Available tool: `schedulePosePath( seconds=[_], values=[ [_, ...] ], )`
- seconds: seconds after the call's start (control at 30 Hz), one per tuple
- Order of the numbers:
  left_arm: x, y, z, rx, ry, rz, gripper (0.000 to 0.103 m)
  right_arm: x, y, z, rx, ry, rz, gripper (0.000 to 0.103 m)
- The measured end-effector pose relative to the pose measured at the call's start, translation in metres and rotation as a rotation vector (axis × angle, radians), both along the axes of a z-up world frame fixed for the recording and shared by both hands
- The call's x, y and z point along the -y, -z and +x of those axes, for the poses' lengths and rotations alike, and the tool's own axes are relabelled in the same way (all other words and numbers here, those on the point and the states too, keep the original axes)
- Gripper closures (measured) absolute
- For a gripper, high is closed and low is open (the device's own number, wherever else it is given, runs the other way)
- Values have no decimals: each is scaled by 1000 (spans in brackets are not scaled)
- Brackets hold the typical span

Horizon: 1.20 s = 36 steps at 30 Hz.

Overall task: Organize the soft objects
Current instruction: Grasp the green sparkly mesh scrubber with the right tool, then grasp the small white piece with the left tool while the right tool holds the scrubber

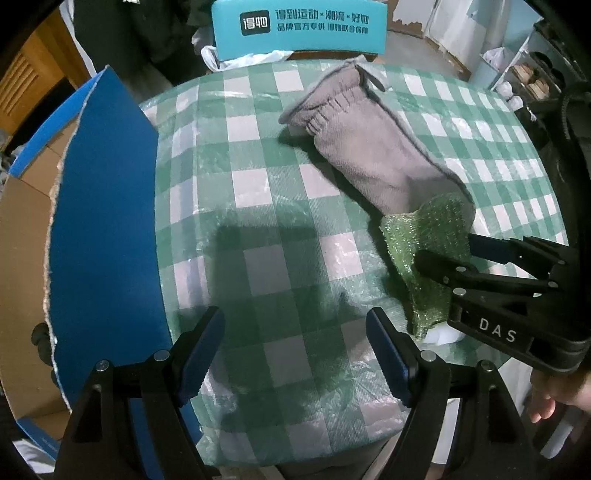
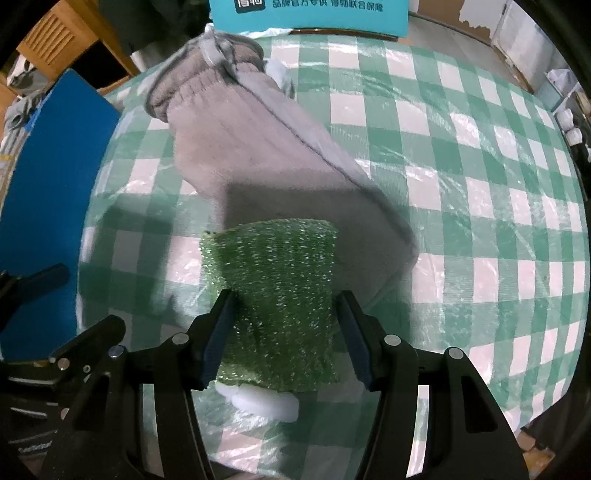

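A green glittery scrub cloth (image 2: 280,295) hangs lifted between the fingers of my right gripper (image 2: 284,332), which is shut on it; a white piece (image 2: 262,400) shows under its lower edge. In the left wrist view the same cloth (image 1: 424,236) is pinched by the right gripper (image 1: 443,254) at the right. A grey fleece cloth with an elastic cuff (image 1: 369,147) lies on the checked table, also in the right wrist view (image 2: 258,147). My left gripper (image 1: 295,350) is open and empty over the table's near part.
A blue cardboard box with an open flap (image 1: 107,221) stands at the table's left edge, also in the right wrist view (image 2: 48,192). A teal box with printed text (image 1: 299,26) stands behind the table (image 1: 258,184). Shelves stand at far right.
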<state>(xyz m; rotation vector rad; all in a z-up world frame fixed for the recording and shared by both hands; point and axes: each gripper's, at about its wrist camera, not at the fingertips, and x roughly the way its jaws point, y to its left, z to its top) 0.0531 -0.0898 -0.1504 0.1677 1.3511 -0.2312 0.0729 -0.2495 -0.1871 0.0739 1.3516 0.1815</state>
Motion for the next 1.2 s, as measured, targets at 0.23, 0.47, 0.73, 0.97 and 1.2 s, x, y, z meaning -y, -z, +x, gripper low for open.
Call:
schedulePosePath(
  seconds=[0.23,0.47,0.73,0.97,1.2],
  values=[
    [2,1,2,-4,4,0,23,3,1,-2,9,9,6,63],
    [5,0,2,-2,1,-2,23,12,-13,-2,25,23,42,90],
    [11,-6,-2,4,13,-6,23,30,-43,-5,86,49,82,91],
    [27,-7,-9,-10,44,-24,23,45,-52,-14,95,87,108,90],
    [47,-4,-16,-93,69,-121,23,66,-47,-24,81,123,110,91]
  ],
)
